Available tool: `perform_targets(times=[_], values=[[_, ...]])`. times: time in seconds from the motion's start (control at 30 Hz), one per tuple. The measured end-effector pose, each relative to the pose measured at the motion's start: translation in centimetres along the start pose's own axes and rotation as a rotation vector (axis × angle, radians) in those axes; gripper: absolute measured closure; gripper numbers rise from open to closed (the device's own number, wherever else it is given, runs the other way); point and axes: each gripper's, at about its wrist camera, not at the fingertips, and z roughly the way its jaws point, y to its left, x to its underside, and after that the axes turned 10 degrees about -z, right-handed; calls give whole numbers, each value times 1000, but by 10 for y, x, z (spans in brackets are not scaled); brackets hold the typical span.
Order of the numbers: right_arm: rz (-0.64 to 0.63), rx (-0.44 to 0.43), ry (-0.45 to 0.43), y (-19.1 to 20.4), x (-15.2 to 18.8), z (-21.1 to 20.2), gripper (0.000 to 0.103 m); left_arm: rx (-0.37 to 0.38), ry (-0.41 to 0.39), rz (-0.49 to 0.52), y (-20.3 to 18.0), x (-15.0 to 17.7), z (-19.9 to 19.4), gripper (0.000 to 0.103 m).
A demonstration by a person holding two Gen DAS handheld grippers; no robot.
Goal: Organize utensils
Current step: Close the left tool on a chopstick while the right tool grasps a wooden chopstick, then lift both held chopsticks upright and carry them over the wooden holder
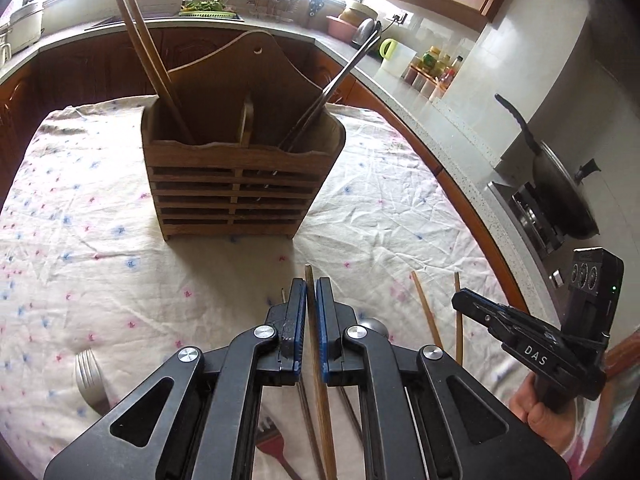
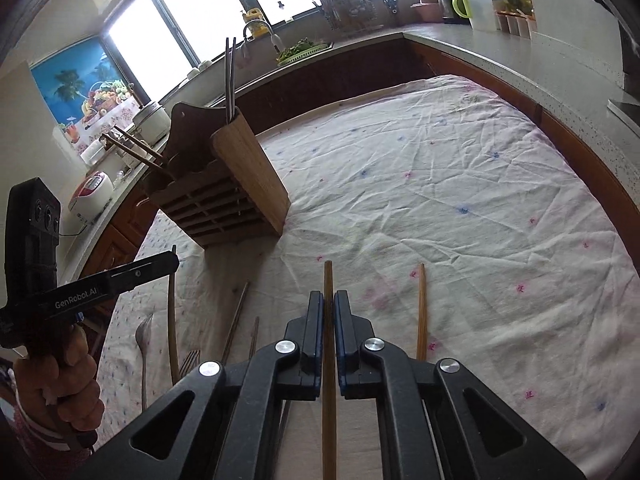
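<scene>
A wooden utensil holder (image 1: 236, 184) (image 2: 224, 196) with two compartments stands on the cloth-covered table. Its left compartment has two wooden chopsticks (image 1: 144, 56); its right has metal chopsticks (image 1: 340, 80). My left gripper (image 1: 311, 292) is shut on a brown wooden chopstick (image 1: 316, 360), lifted above the cloth in front of the holder. My right gripper (image 2: 329, 300) is shut on another wooden chopstick (image 2: 329, 400), right of the holder. In the left wrist view the right gripper (image 1: 460, 300) shows at lower right; in the right wrist view the left gripper (image 2: 172, 260) shows at left.
On the cloth lie a fork (image 1: 88, 380), a spoon (image 1: 372, 326), more wooden chopsticks (image 1: 428, 316) (image 2: 421, 312), a red-handled utensil (image 1: 276, 448) and thin chopsticks (image 2: 236, 320). A countertop (image 1: 452, 120) with kettle, jars and a pan on the stove (image 1: 560, 184) curves round the table's right side.
</scene>
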Motion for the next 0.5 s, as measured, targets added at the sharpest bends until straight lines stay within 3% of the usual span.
perform_targets(times=[0.5], values=[[-81,-10,-126,40,-9,-64,98,93,-154,-14,2,31,-103,99]])
